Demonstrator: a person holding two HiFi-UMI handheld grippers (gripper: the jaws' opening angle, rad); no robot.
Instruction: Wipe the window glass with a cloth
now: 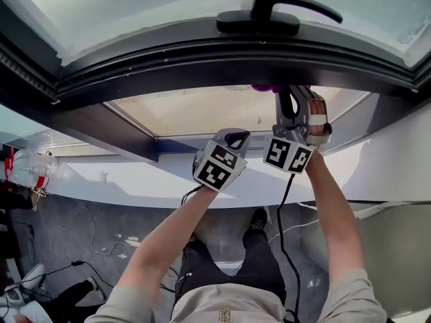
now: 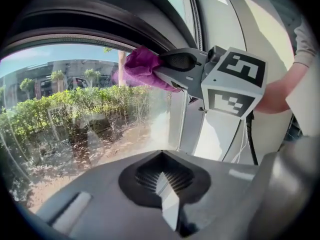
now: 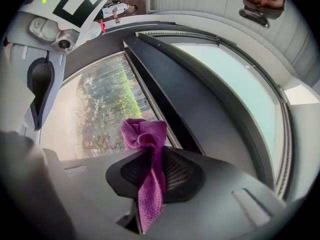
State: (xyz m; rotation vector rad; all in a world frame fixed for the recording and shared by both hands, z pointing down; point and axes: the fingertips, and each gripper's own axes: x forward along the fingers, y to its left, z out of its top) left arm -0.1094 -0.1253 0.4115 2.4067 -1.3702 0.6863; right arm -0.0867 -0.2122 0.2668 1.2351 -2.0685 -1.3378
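Observation:
A purple cloth (image 3: 145, 134) is pinched between the jaws of my right gripper (image 3: 150, 170), which is shut on it, and bunches out past the tips. The cloth (image 2: 142, 69) lies against the window glass (image 2: 75, 124) just under the dark window frame (image 2: 100, 14). In the head view the right gripper (image 1: 281, 94) reaches up to the top edge of the lower pane (image 1: 202, 110), and only a sliver of cloth (image 1: 261, 87) shows. My left gripper (image 1: 236, 138) hangs beside it, lower and to the left, short of the glass. Its jaws (image 2: 167, 184) are shut with nothing between them.
A dark sash bar (image 1: 202, 59) with a black handle (image 1: 276, 15) crosses above the pane. A white sill (image 1: 135, 180) runs below the glass, and a clear plastic bottle (image 1: 30, 169) lies at its left end. Cables (image 1: 87, 247) trail over the grey floor.

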